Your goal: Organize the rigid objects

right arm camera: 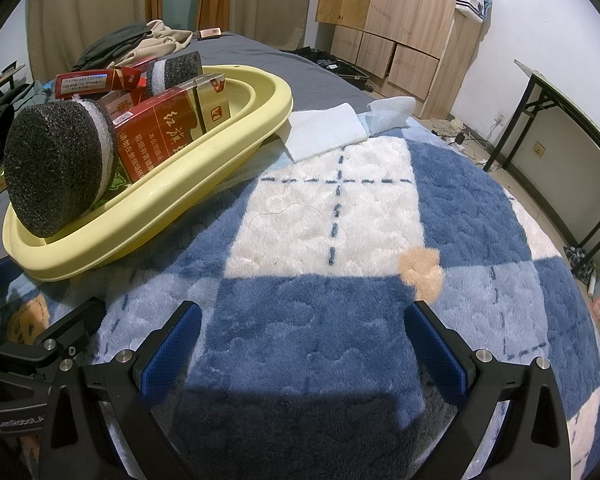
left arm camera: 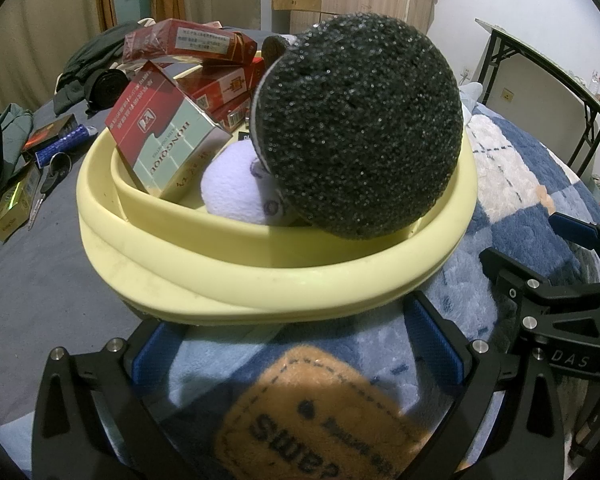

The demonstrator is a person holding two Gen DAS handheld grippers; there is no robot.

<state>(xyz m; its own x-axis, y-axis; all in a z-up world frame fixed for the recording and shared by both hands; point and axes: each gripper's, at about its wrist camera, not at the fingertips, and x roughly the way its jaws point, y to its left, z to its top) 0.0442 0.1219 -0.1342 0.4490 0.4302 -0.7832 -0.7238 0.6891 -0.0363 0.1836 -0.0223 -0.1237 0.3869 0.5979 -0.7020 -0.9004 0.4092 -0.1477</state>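
Note:
A pale yellow basin [left arm camera: 260,280] [right arm camera: 256,120] sits on the blue checked blanket. It holds several red cigarette cartons [left arm camera: 160,136] [right arm camera: 168,128], a big round black sponge [left arm camera: 360,128] [right arm camera: 56,168], a second black sponge [right arm camera: 176,70] and a white soft item [left arm camera: 232,188]. My left gripper [left arm camera: 296,344] is open and empty, just in front of the basin's near rim. My right gripper [right arm camera: 304,344] is open and empty over the blanket, to the right of the basin.
Loose boxes [left arm camera: 12,208], a blue tube [left arm camera: 64,146] and clothes [left arm camera: 96,64] lie on the grey sheet left of the basin. White cloths [right arm camera: 328,128] lie behind it. A black-legged table [right arm camera: 572,120] and wooden cabinets [right arm camera: 400,20] stand to the right.

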